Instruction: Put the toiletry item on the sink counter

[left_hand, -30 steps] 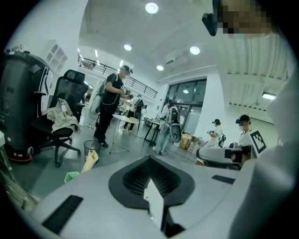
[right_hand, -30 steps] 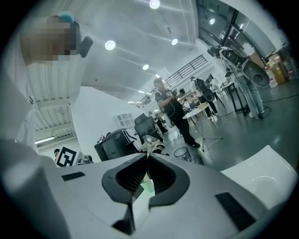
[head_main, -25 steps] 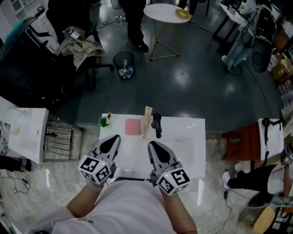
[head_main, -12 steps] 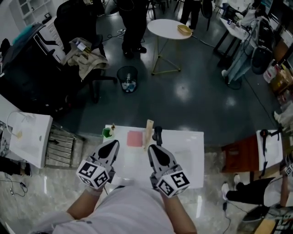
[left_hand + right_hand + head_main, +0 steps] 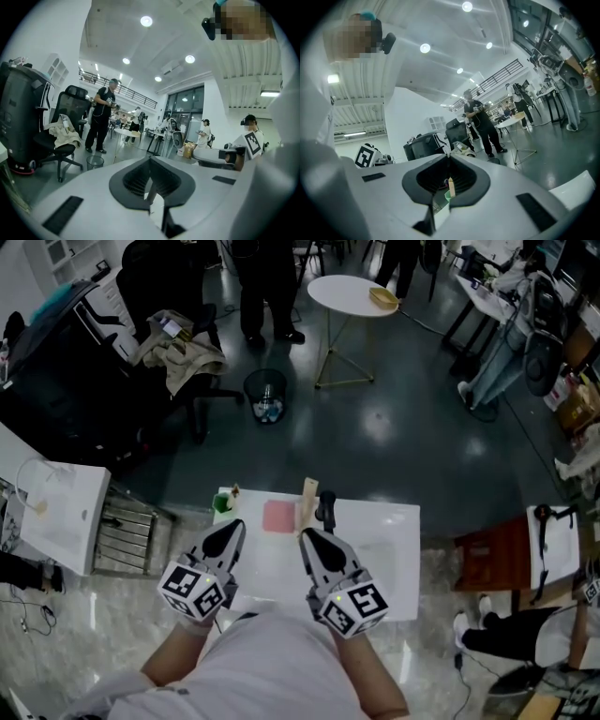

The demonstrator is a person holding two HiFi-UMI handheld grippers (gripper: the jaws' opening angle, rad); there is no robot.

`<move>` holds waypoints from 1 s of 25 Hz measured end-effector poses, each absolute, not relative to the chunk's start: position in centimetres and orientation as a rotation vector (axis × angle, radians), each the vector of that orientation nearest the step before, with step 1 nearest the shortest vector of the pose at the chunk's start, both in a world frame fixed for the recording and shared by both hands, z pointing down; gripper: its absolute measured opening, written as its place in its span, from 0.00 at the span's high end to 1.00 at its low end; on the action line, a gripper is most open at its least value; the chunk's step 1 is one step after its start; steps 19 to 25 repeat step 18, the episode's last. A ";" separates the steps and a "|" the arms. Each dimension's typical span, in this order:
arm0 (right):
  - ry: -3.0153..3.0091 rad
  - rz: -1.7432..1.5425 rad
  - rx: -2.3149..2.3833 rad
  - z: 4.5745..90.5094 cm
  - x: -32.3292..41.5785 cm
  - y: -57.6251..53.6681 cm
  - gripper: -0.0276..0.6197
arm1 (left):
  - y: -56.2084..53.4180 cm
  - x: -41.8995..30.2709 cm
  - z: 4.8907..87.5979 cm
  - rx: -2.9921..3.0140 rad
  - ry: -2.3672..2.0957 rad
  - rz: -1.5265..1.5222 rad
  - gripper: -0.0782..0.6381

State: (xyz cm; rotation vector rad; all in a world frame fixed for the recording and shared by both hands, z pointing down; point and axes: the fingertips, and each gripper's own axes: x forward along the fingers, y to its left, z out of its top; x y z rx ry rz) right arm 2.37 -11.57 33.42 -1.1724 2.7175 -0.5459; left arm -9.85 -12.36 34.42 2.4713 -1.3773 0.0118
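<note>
White rectangular sink counter (image 5: 394, 554) below, left gripper (image 5: 232, 524) and right gripper (image 5: 307, 536) both pinched shut and empty above its near edge, seemingly idle, since the toiletry candidates, green cup (image 5: 222, 503), pink square pad (image 5: 278, 517) and tan upright stick (image 5: 307, 504), already sit along its far edge by the black tap (image 5: 326, 509).

- Left gripper (image 5: 150, 158): the grey jaws are pressing together tip to tip.
- Person in dark clothes (image 5: 102, 119): is standing on the glossy grey floor beyond the tips.
- Wire waste bin (image 5: 95, 162): is sitting near that person's feet.
- Black office chair (image 5: 70, 101): is standing at left and carrying a beige cloth (image 5: 63, 133).
- Round white table (image 5: 125, 133): is standing behind the person.
- Second person (image 5: 250, 123): is wearing a headset at right, with a marker cube (image 5: 253, 143) showing just below.
- Ceiling lamps (image 5: 146, 21): are glowing overhead.
</note>
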 end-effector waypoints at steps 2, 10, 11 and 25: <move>2.716 -0.547 -1.176 33.4 2.5 -11.5 0.91 | -12.2 -9.7 34.5 2.471 -1.382 0.017 0.87; 2.700 -0.548 -1.215 33.4 3.7 -11.7 0.91 | -12.3 -9.5 34.4 2.472 -1.394 0.019 0.87; 2.699 -0.548 -1.219 33.4 3.9 -11.7 0.91 | -12.4 -9.5 34.3 2.472 -1.396 0.016 0.87; 2.691 -0.553 -1.237 33.8 4.8 -12.1 0.91 | -13.3 -9.2 33.8 2.488 -1.411 0.016 0.87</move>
